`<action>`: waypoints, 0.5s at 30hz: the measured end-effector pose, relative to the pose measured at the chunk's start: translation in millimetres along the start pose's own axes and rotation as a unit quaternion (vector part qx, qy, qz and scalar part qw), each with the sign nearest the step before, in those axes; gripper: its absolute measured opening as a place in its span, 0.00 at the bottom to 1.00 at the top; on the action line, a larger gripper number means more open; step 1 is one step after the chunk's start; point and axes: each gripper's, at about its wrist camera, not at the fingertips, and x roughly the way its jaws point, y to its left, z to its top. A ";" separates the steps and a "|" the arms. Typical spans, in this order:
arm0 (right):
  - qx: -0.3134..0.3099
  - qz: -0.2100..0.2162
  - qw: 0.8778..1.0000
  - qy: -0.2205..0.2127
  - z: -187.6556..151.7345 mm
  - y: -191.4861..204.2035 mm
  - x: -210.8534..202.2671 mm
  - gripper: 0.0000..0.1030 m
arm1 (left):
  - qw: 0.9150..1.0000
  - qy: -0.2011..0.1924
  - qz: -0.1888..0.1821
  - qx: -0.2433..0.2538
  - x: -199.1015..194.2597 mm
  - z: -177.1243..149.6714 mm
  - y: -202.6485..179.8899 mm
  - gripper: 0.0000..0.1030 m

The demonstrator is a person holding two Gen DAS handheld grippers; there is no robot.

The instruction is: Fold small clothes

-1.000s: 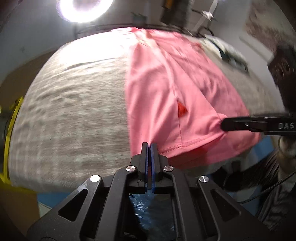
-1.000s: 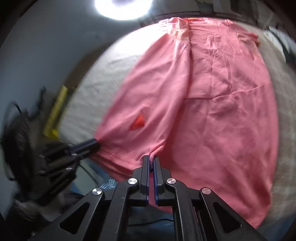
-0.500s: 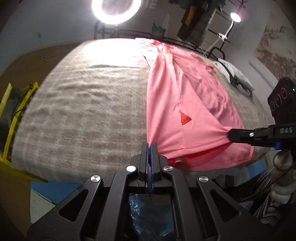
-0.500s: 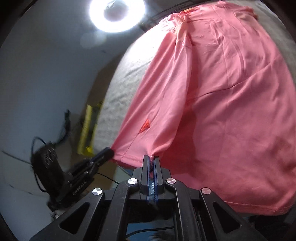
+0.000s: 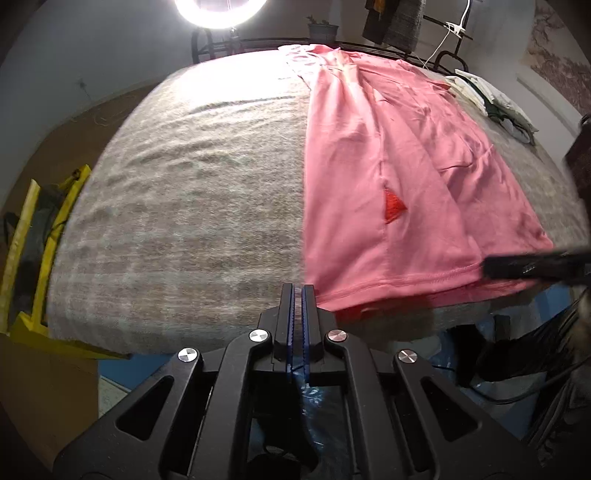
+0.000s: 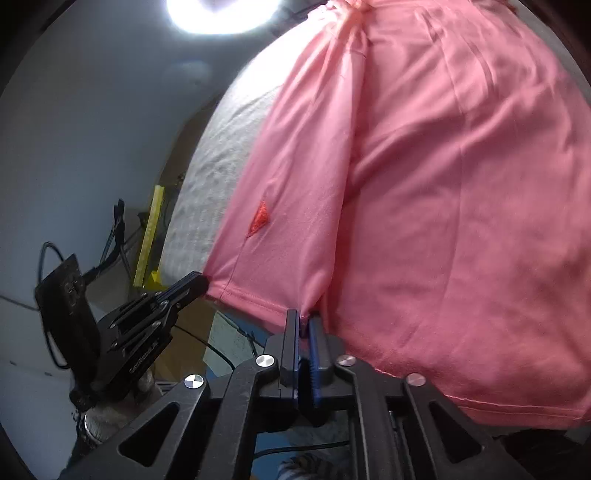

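Note:
A pink shirt (image 5: 406,166) lies lengthwise on the grey blanket (image 5: 184,203), one side folded over, a red triangle tag (image 5: 393,210) on the fold. Its hem lies at the near bed edge. My left gripper (image 5: 298,291) is shut on the hem's left corner; the right wrist view shows that gripper (image 6: 197,282) pinching the corner to a point. My right gripper (image 6: 303,317) is opening: a gap shows between the pads, and a pinch of the shirt (image 6: 443,184) still sits between them at the tips. In the left wrist view the right gripper (image 5: 487,264) is blurred at the hem.
A ring light (image 5: 221,11) glares beyond the bed. A yellow frame (image 5: 29,229) stands at the bed's left. Folded clothes (image 5: 495,99) lie on the far right of the blanket. Cables and a blue mat (image 5: 517,369) cover the floor below the near edge.
The hem has come down onto the blanket and the shirt lies flatter. The right jaws, shut before, now show a gap. The left jaws stay shut at the corner.

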 end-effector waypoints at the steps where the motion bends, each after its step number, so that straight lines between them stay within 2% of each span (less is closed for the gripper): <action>1: -0.014 -0.013 1.000 -0.006 0.8 3.0 -7.9 0.31 | 1.000 -0.004 0.004 -0.001 -2.5 -0.1 1.1 0.06; 2: -0.030 -0.026 0.999 -0.019 0.0 5.9 -19.8 0.37 | 1.000 -0.010 0.004 -0.004 -6.3 -0.1 2.7 0.09; 4: -0.054 -0.056 0.996 -0.044 -4.6 5.8 -46.0 0.37 | 1.000 -0.024 0.005 -0.010 -14.9 0.2 5.1 0.22; 7: -0.062 -0.144 0.984 -0.086 -14.4 -10.2 -85.7 0.40 | 0.999 -0.046 -0.006 -0.018 -28.6 1.5 5.5 0.25; 8: -0.058 -0.179 0.977 -0.096 -19.7 -19.6 -98.5 0.43 | 0.998 -0.051 -0.011 -0.019 -31.5 2.6 3.8 0.25; 9: -0.049 -0.203 0.973 -0.101 -20.9 -26.7 -105.8 0.51 | 0.998 -0.054 -0.015 -0.018 -32.7 4.2 1.6 0.25; 10: -0.033 -0.213 0.971 -0.102 -22.0 -36.9 -112.2 0.53 | 0.998 -0.053 -0.018 -0.017 -31.3 6.9 -0.6 0.26; 13: 0.022 -0.199 0.976 -0.086 -22.9 -69.5 -121.5 0.52 | 0.999 -0.036 -0.020 -0.026 -20.9 12.8 -1.8 0.31; 15: 0.035 -0.192 0.978 -0.070 -24.0 -79.6 -115.8 0.50 | 0.999 -0.023 -0.026 -0.039 -13.5 15.5 0.9 0.34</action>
